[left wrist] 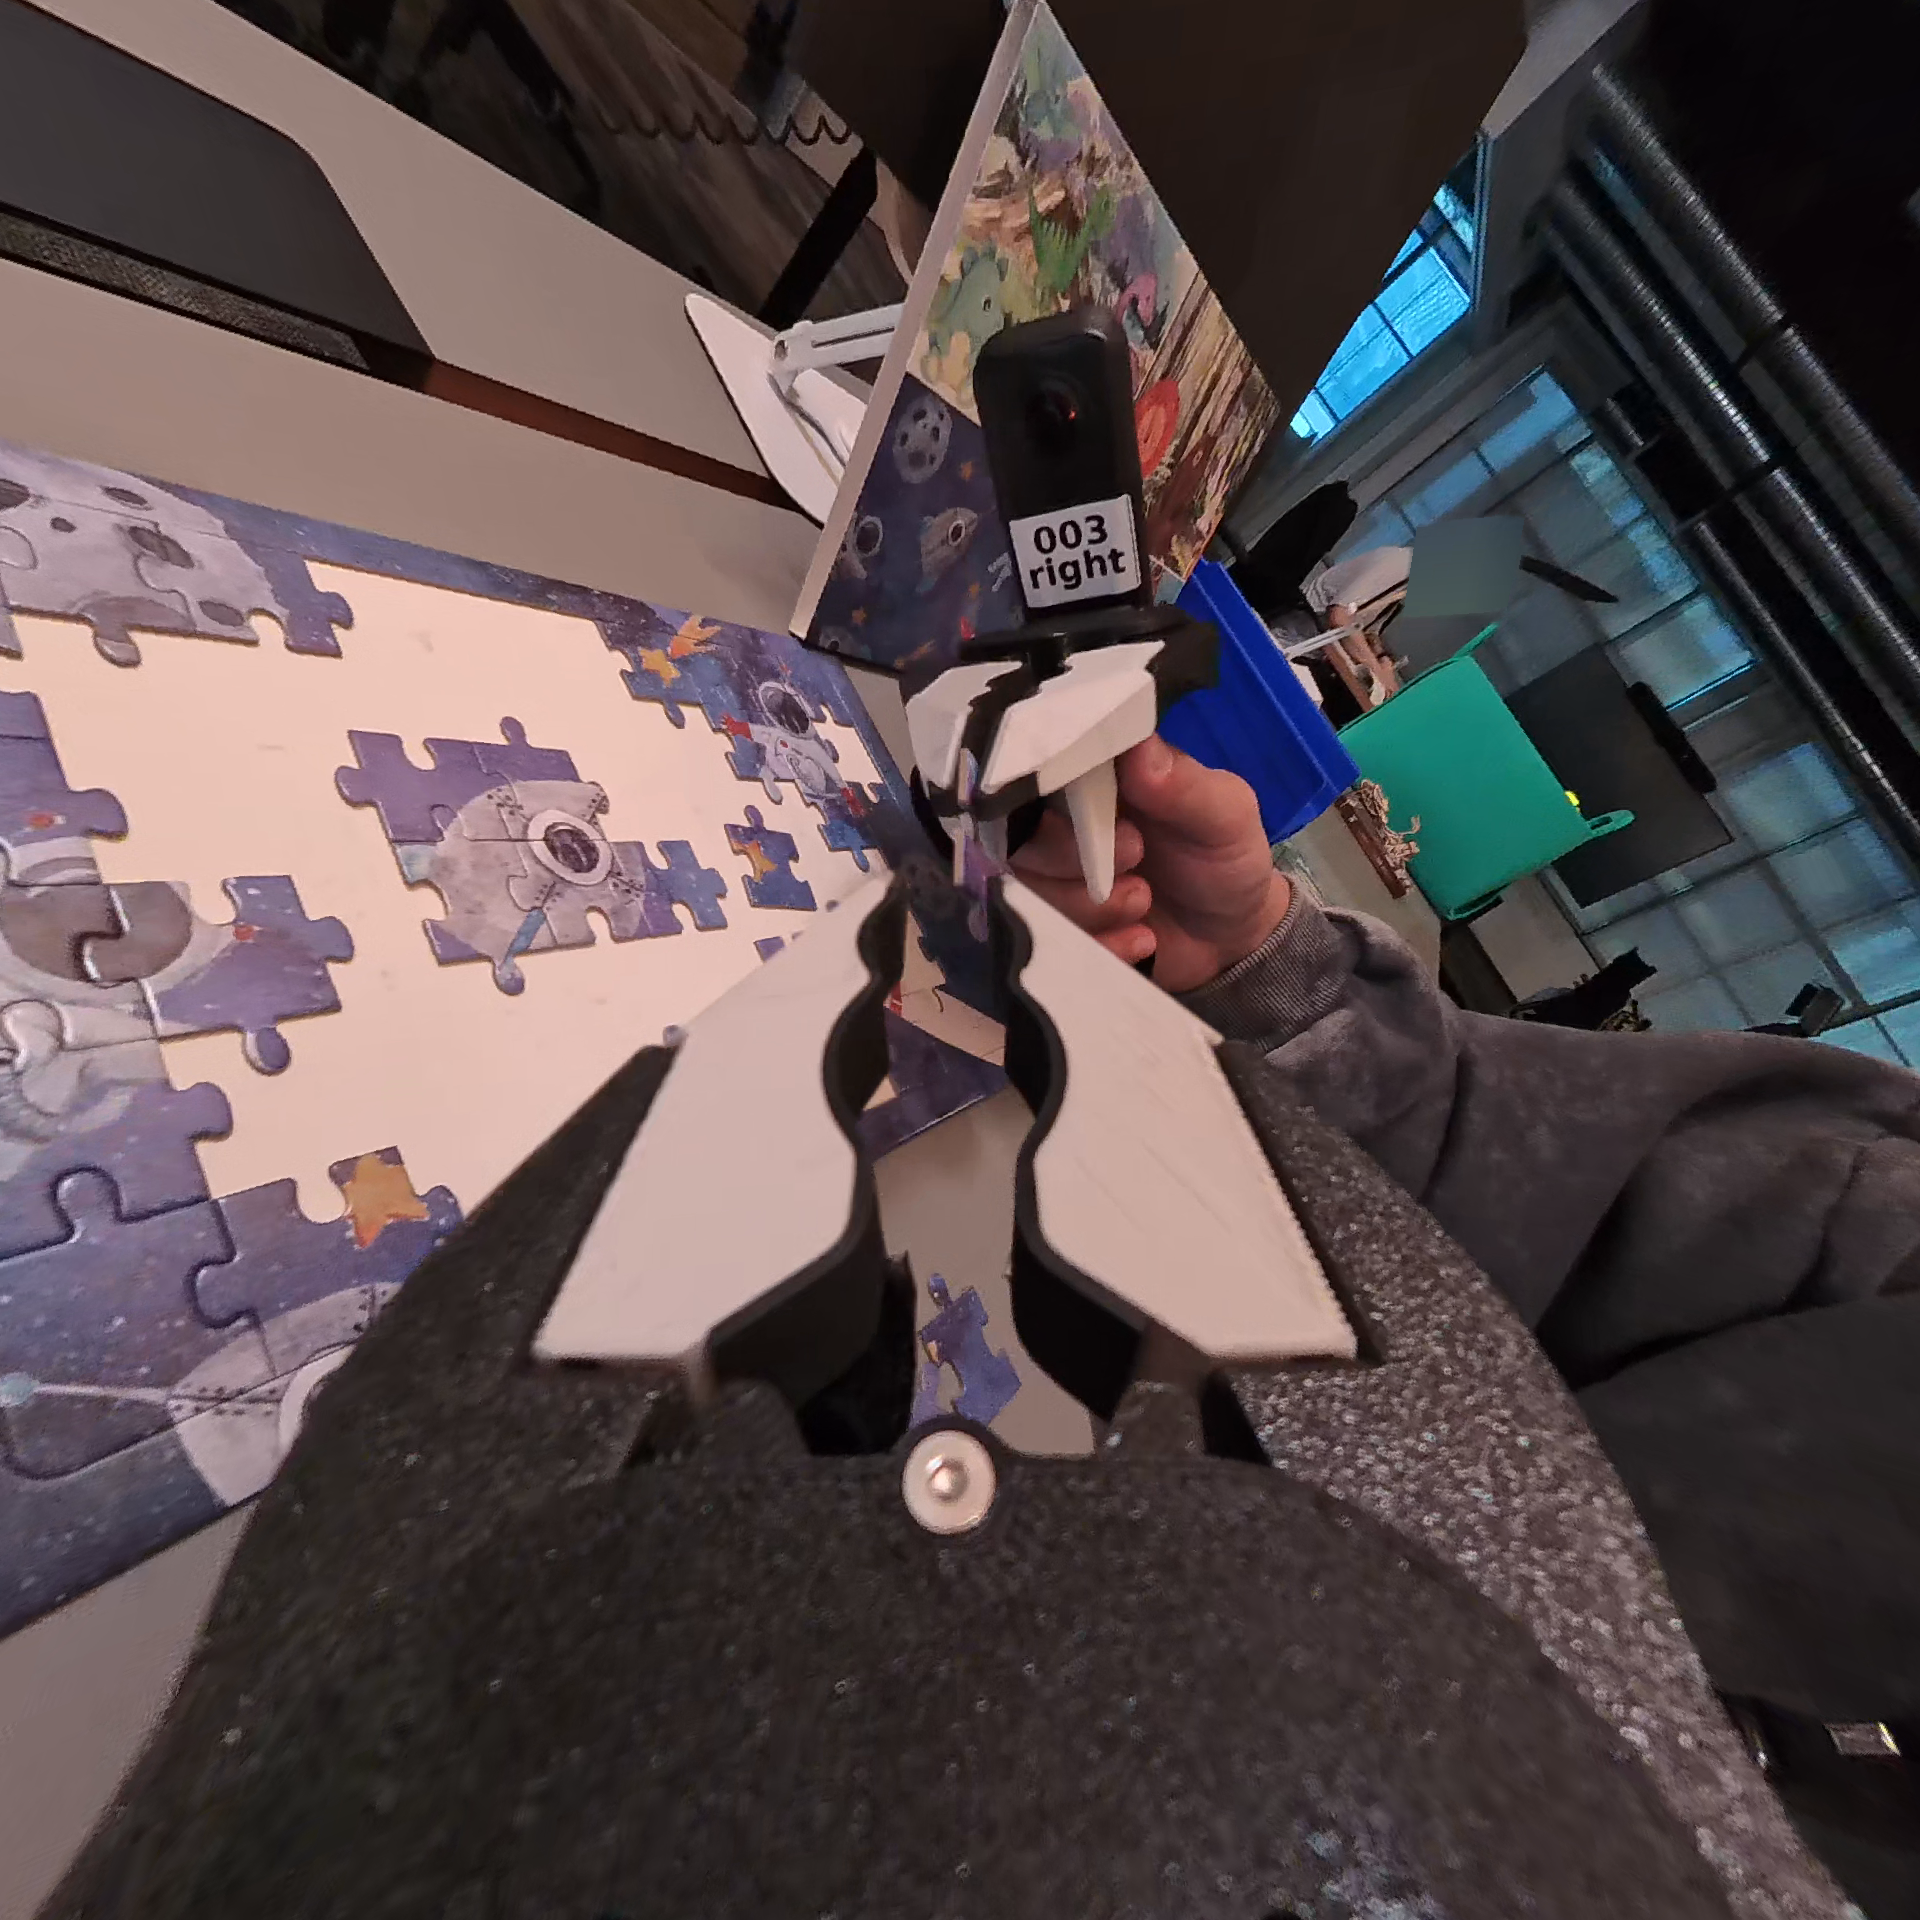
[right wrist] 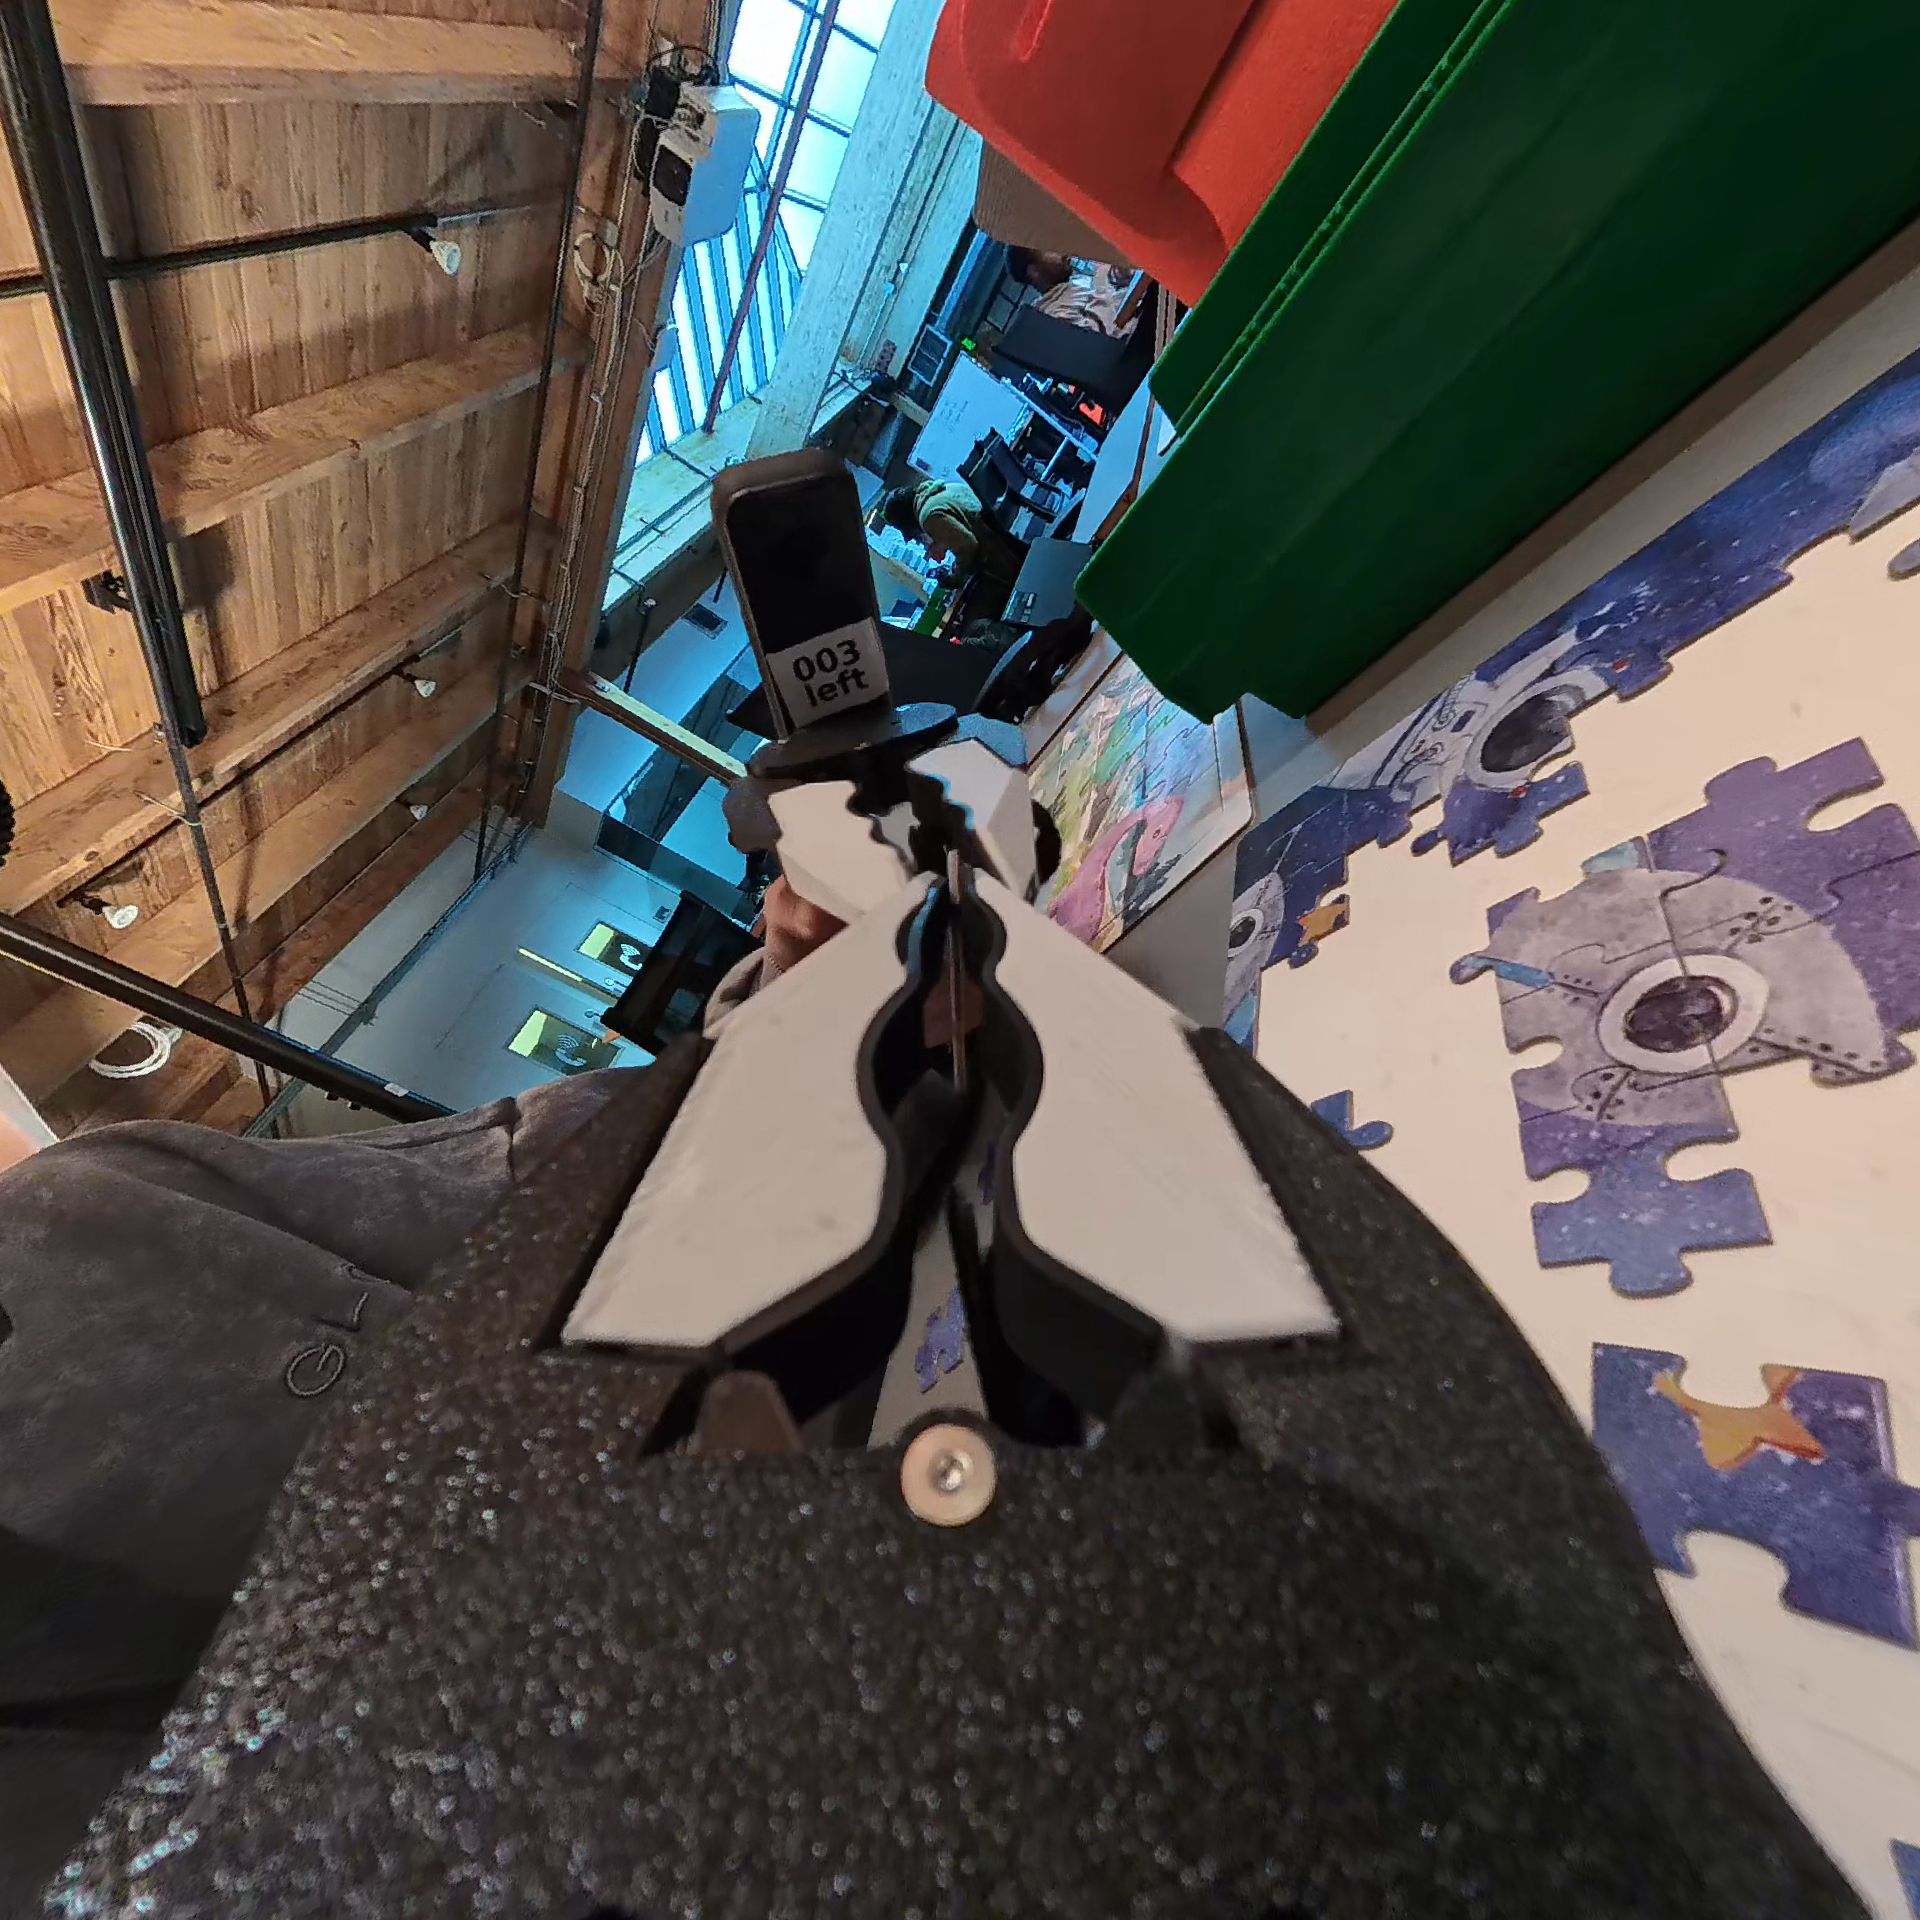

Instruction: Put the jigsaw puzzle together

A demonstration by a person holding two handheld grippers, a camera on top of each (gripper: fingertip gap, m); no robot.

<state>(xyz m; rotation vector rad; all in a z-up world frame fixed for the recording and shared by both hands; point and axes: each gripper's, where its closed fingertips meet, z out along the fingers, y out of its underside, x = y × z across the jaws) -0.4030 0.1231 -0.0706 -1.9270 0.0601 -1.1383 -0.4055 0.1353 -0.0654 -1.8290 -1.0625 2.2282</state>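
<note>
The right black-and-white two-finger gripper [right wrist: 948,914] pinches a thin blue cardboard jigsaw piece [right wrist: 954,997] edge-on, above the half-built space puzzle board [right wrist: 1455,1174]. Facing it tip to tip, the left gripper [left wrist: 948,883] stands slightly parted around the same piece

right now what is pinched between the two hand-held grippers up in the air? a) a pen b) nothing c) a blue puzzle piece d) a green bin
c: the right hand-held gripper is shut on a blue puzzle piece, held off the table, and the left hand-held gripper has its tips around the same piece, though its own grip is unclear.
</note>
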